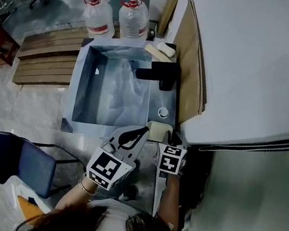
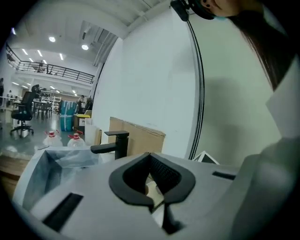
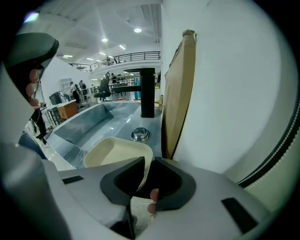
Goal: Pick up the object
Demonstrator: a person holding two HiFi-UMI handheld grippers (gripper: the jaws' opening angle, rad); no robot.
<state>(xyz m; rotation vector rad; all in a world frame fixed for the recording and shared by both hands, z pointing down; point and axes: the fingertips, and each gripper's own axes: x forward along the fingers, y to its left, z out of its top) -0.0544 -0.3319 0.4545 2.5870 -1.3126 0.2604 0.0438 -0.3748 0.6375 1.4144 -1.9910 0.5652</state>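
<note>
Cream-walled and shallow, sitting on the steel ledge at the near right corner of the sink [image 1: 93, 76]: finding the dish [image 1: 159, 131] there, just short of a round chrome fitting [image 1: 162, 112]. Pinching the dish's near wall with the right gripper [image 3: 144, 161], pads closing on it from both sides and keeping that wall upright between them. Holding the left gripper [image 2: 150, 155] just beside the dish's left edge, jaws pressing together at the tips with nothing caught there. Glimpsing a little cream through the loop behind those tips. Seeing black-and-white square patterns on the left marker cube [image 1: 107, 167] and the right marker cube [image 1: 170, 159], codes rather than words. Looking past a black faucet [image 1: 159, 75] standing at the basin's far right, spout reaching left over clear film lying in the basin. Noticing a brown cardboard sheet [image 1: 188, 65] leaning against the white wall, right of the sink. Spotting two water jugs [image 1: 99, 16] with red caps on the floor beyond the sink, labels too small for reading. Catching a wooden pallet [image 1: 46, 60] left of the sink and a blue chair [image 1: 13, 161] nearer, at the left.
</note>
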